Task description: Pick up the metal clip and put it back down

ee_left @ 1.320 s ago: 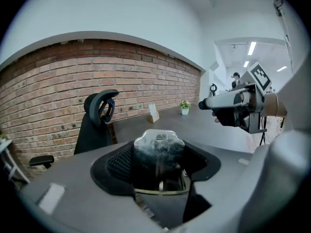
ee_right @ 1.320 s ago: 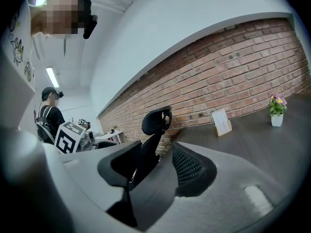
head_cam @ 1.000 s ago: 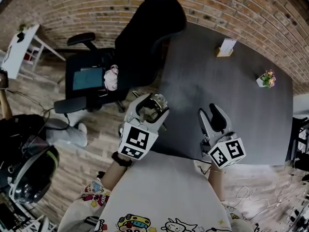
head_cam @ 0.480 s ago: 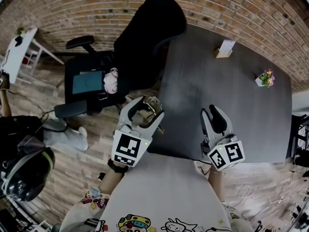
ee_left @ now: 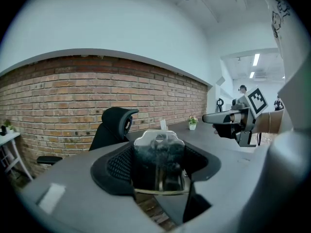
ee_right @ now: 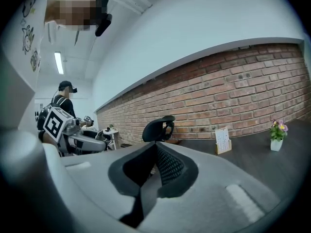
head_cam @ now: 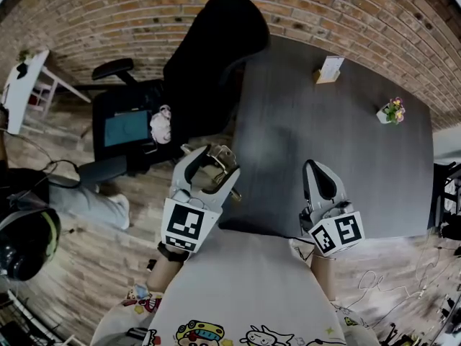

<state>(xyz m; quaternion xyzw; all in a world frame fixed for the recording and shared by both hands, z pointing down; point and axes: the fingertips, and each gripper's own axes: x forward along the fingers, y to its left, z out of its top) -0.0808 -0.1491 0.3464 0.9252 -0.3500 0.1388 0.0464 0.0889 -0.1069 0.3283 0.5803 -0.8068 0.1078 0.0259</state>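
The metal clip (head_cam: 225,157) is a shiny silver clip, held in the air just off the near left edge of the dark table (head_cam: 346,143). My left gripper (head_cam: 211,163) is shut on it, and in the left gripper view the metal clip (ee_left: 159,152) fills the gap between the black pads (ee_left: 116,165). My right gripper (head_cam: 320,173) hovers over the table's near edge. Its jaws have just been closing and now meet with nothing between them, as the right gripper (ee_right: 154,154) view also shows.
A black office chair (head_cam: 209,56) stands at the table's left side. A card stand (head_cam: 328,71) and a small flower pot (head_cam: 391,112) sit at the table's far side. A white side table (head_cam: 25,78) and a helmet (head_cam: 21,244) are on the left over the wooden floor.
The right gripper's jaws have closed from apart to touching. The left gripper has shifted a little left and toward me with the clip still in it.
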